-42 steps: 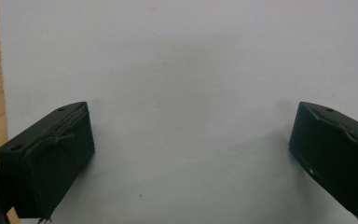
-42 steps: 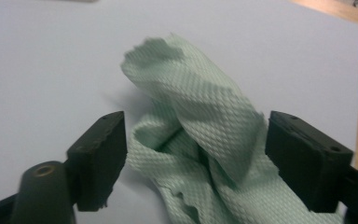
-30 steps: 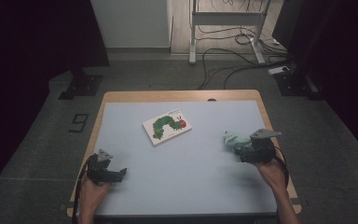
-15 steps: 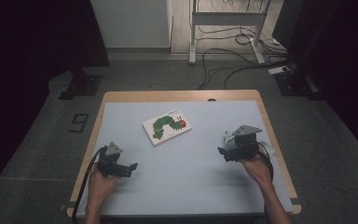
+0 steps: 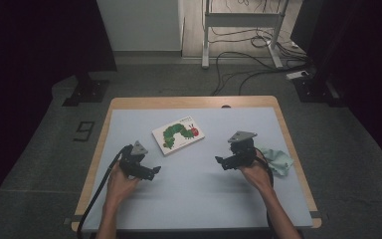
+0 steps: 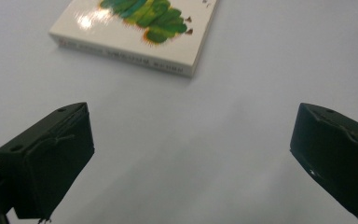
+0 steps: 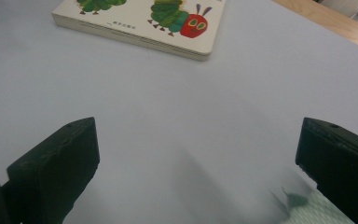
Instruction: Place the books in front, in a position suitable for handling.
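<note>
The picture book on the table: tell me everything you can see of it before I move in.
The picture book is a thick, glossy board book with a white cover showing a green caterpillar with a red head. It is closed and lies flat, cover up, turned at an angle on the pale blue table top, toward the far middle. Its stacked page edges show in the right gripper view, and small print runs along the spine in the left gripper view. Nothing touches it but the table.
</note>
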A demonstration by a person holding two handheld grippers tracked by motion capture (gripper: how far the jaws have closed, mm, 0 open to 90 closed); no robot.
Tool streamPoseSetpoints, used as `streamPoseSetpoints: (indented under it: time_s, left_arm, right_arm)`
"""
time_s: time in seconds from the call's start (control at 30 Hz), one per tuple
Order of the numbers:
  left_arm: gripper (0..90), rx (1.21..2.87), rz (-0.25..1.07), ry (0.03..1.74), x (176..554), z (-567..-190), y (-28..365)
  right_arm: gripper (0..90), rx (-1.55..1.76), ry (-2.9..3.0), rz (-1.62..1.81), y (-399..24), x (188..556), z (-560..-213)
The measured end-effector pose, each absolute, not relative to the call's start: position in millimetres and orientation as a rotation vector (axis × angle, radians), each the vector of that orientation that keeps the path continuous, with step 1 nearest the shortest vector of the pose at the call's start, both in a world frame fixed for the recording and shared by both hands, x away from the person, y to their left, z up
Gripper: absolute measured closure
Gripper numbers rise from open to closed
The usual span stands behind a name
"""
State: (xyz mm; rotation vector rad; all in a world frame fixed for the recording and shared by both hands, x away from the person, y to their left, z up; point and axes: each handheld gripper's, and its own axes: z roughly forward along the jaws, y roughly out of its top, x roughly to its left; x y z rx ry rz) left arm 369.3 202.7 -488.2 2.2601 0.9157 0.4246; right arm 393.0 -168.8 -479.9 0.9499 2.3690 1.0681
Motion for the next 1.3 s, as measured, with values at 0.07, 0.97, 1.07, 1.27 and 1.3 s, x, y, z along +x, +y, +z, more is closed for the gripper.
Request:
streamPoseSetpoints:
  time_s: [0.07, 0.97, 1.07, 1.27, 1.3]
  left_arm:
    - [0.0, 2.271, 0.431, 0.894, 372.9, -488.4, 197.5]
    - [0.0, 2.342, 0.343, 0.852, 411.3, -515.2, 178.1]
    - [0.0, 2.331, 0.335, 0.849, 413.1, -516.8, 178.0]
    - [0.0, 2.342, 0.333, 0.859, 418.1, -523.1, 179.6]
    - [0.0, 2.336, 0.328, 0.86, 418.5, -523.6, 179.8]
  right_arm:
    - [0.0, 0.933, 2.378, 1.067, -163.0, 395.9, -482.0]
    - [0.0, 0.884, 2.458, 1.051, -114.4, 446.4, -513.4]
    - [0.0, 0.889, 2.462, 1.057, -110.0, 450.9, -515.4]
    - [0.0, 0.872, 2.482, 1.044, -104.3, 462.4, -521.8]
    - [0.0, 0.872, 2.482, 1.044, -104.3, 462.4, -521.8]
